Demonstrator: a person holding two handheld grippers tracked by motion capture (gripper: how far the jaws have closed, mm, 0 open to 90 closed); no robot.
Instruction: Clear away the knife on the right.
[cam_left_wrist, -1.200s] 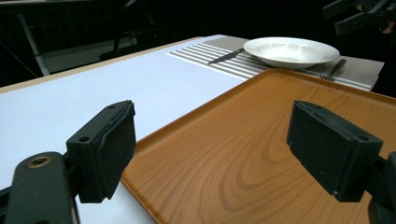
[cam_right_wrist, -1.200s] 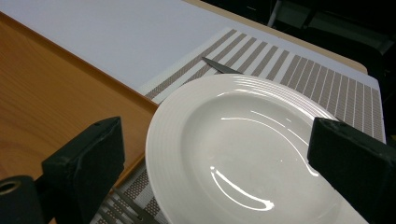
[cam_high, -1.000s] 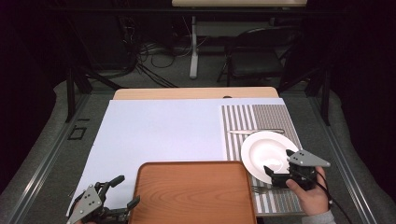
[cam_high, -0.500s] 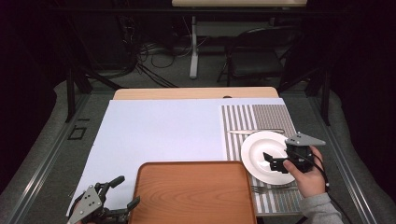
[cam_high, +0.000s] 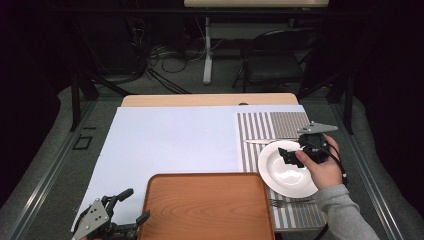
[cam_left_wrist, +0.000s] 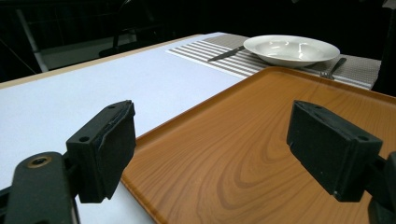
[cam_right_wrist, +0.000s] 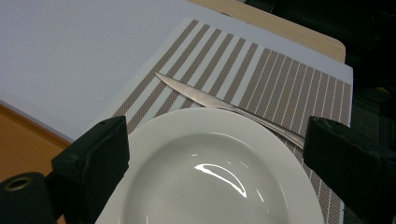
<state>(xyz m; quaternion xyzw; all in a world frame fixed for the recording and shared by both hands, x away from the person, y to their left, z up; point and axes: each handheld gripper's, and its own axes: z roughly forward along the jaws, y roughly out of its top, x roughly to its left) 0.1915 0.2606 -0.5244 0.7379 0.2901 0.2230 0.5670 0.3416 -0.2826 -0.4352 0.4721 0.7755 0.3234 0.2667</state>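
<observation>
From above, the table lies covered with a pale sheet (cam_high: 175, 140), and a striped placemat (cam_high: 270, 127) sits toward three o'clock. On that mat rests a white plate (cam_high: 285, 172), at about four o'clock from the table's middle. The right gripper (cam_high: 290, 155) hangs over the plate's upper right rim, gripped by a hand (cam_high: 322, 167) in a grey sleeve; its jaws stand apart with nothing between them. A knife (cam_high: 260, 142) lies on the mat just past the plate at twelve o'clock of it, and a fork (cam_high: 287, 202) lies at the plate's six o'clock. A wooden tray (cam_high: 205, 207) fills the near middle of the table, its right edge just beside the plate. At seven o'clock the left gripper (cam_high: 127, 210) sits low by the tray's left corner, jaws spread.

Along the left gripper (cam_left_wrist: 210, 149), the two black jaws are wide apart and hold nothing. The tray (cam_left_wrist: 261, 135) stretches between and beyond them, its edge running under the left jaw. Farther off, at one o'clock, the plate (cam_left_wrist: 292, 49) stands on the placemat (cam_left_wrist: 205, 51), with the knife (cam_left_wrist: 224, 53) to its left and the fork (cam_left_wrist: 331, 69) to its right.

Along the right gripper (cam_right_wrist: 219, 158), the jaws are released and flank the plate (cam_right_wrist: 210, 177), one at either side of its rim, though I cannot tell whether they touch it. The knife (cam_right_wrist: 201, 98) lies slantwise on the placemat (cam_right_wrist: 261, 74) at twelve o'clock of the plate, its far end passing close behind the rim. A corner of the tray (cam_right_wrist: 23, 140) shows at nine o'clock.
</observation>
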